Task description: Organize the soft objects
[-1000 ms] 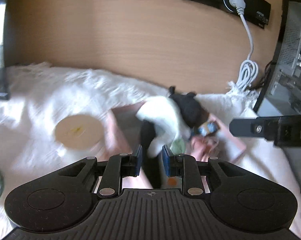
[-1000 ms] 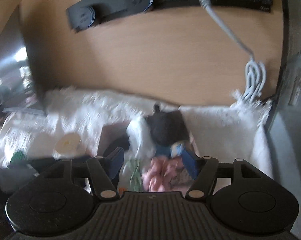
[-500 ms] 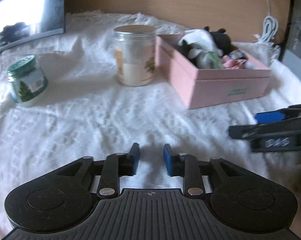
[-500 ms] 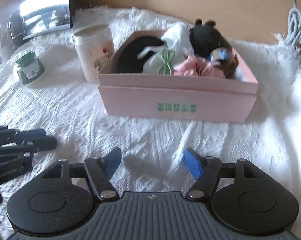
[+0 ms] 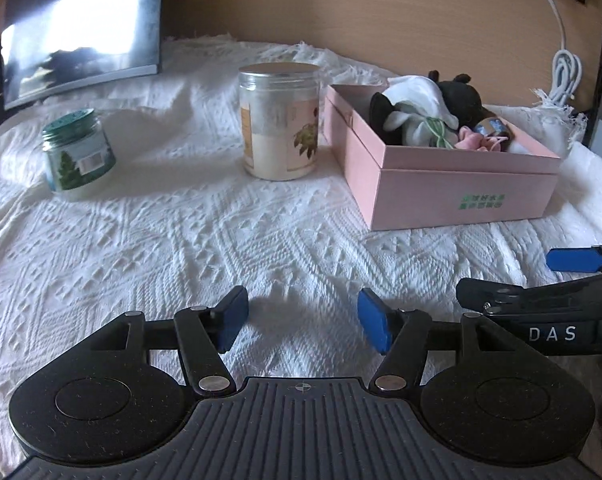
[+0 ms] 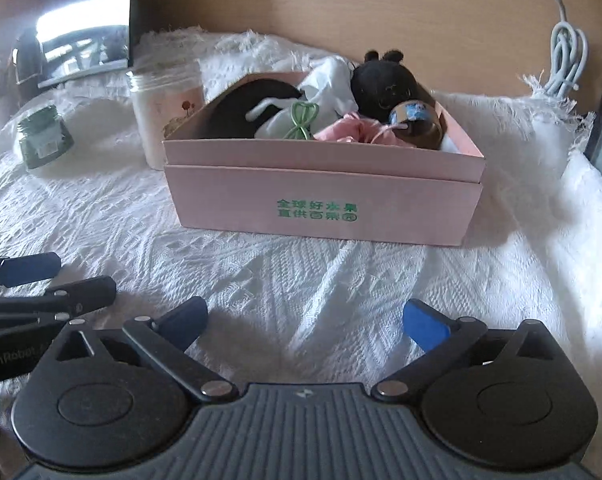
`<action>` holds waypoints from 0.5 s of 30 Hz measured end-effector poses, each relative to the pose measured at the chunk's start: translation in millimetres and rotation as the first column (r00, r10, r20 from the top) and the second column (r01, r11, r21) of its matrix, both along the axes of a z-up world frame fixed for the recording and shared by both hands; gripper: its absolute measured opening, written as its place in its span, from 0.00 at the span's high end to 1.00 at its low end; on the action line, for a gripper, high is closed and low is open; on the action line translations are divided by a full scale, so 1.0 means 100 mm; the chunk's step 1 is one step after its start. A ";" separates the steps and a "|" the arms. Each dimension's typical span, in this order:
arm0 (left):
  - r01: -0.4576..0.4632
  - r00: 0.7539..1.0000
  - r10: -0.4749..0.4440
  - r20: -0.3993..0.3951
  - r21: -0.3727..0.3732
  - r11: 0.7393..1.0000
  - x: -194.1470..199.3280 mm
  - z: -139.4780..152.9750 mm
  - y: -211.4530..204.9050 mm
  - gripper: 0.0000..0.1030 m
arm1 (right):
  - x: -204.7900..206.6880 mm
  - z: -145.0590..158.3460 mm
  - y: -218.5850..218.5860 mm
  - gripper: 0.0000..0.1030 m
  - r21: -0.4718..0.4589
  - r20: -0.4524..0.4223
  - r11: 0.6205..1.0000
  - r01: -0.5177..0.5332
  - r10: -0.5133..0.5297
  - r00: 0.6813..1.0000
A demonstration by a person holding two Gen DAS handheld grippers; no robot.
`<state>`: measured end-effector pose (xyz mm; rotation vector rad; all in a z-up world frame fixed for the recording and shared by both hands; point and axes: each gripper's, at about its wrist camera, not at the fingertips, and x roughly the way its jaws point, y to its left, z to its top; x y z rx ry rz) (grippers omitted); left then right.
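**Soft toys lie in the pink box, both tongs empty**

Left wrist view: the left tongs [image 5: 301, 322] are spread apart and hold nothing, low over the white cloth [image 5: 181, 232]. The pink box [image 5: 461, 188] stands beside a tall jar [image 5: 279, 120].

Right wrist view: the right tongs [image 6: 307, 322] are wide apart, empty. The black plush toy [image 6: 385, 82] lies inside the pink box [image 6: 321, 204].

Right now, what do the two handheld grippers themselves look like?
Both match: the left gripper and right gripper have black linkage arms with silver pivot pins, blue pads on the jaws, and a ribbed dark grey base. White "DAS" lettering marks the right gripper's side in the left view.
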<state>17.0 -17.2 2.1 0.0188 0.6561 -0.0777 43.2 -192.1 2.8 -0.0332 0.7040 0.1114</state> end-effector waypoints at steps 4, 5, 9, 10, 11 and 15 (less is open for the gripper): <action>0.001 1.000 -0.001 0.005 0.005 1.000 -0.01 0.00 0.00 0.36 | -0.02 -0.01 0.01 0.00 0.004 0.019 1.000 0.019 -0.019 1.000; 0.001 1.000 -0.001 0.006 0.005 1.000 -0.01 0.00 0.00 0.36 | -0.02 -0.02 0.02 0.00 0.003 0.024 1.000 0.022 -0.022 0.999; 0.005 1.000 -0.005 0.009 -0.001 1.000 -0.02 0.00 0.01 0.36 | 0.00 -0.02 0.01 0.00 0.006 0.023 1.000 0.022 -0.022 0.999; 0.005 1.000 -0.005 0.010 -0.004 1.000 -0.02 0.00 0.01 0.36 | 0.00 -0.02 0.01 0.00 0.007 0.023 1.000 0.022 -0.022 0.999; 0.005 1.000 -0.005 0.012 -0.004 1.000 -0.03 0.00 0.01 0.36 | 0.00 -0.02 0.02 0.00 0.007 0.023 1.000 0.023 -0.023 0.999; 0.001 1.000 -0.001 0.014 0.001 1.000 -0.03 0.00 0.00 0.36 | 0.00 -0.02 0.02 0.00 0.007 0.023 1.000 0.024 -0.024 0.999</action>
